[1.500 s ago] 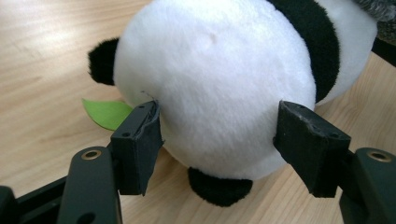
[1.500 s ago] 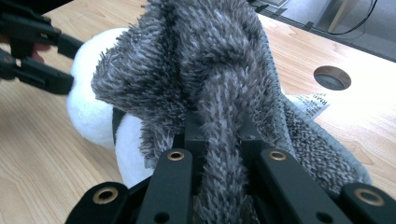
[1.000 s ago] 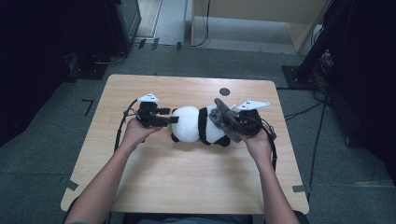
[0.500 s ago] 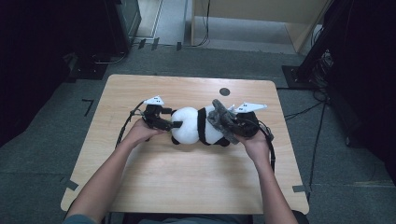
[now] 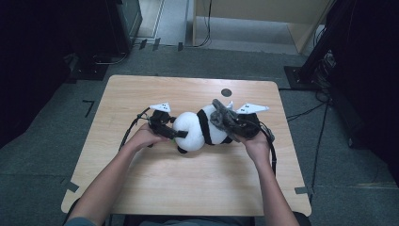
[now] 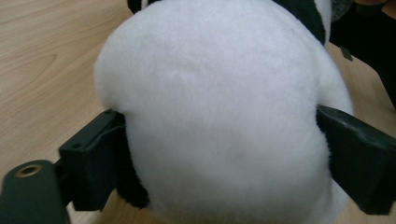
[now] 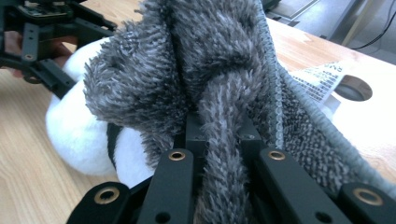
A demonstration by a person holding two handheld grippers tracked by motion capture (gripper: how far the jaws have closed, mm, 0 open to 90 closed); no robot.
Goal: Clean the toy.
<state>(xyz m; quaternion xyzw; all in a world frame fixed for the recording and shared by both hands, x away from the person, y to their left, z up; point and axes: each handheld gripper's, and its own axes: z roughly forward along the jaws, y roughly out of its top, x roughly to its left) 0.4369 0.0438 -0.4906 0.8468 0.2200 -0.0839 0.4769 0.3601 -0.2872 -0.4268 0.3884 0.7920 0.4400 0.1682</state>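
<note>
Near the middle of the wooden table [image 5: 155, 188], a little toward its far edge, the panda plush [image 5: 200, 132] lay on its side between the two tools, and the arrangement read as a dressing job: one end pinned so the other could be worked on. At the left of the high view the left gripper [image 5: 170, 133] had its black jaws set on either flank of the toy's round white end; in the left gripper view that white fur [image 6: 219, 121] bulged between the two jaws, pressed in on both sides, so the tool was clamped on the plush, likely to keep it from sliding. The person's left hand [image 5: 143, 138] sat low behind it, forearm angled in from the bottom left. Further right, the grey knitted scarf [image 5: 221, 120] was draped over the panda's black-and-white upper part. The right gripper [image 5: 234, 128] was pinched on a fold of that scarf; the right gripper view showed a fuzzy grey band [image 7: 224, 154] squeezed between the jaws, with a printed label [image 7: 322, 81] beside it. The right hand [image 5: 256, 143] was held behind the tool, wrist raised, probably ready to pull the scarf around the neck
</note>
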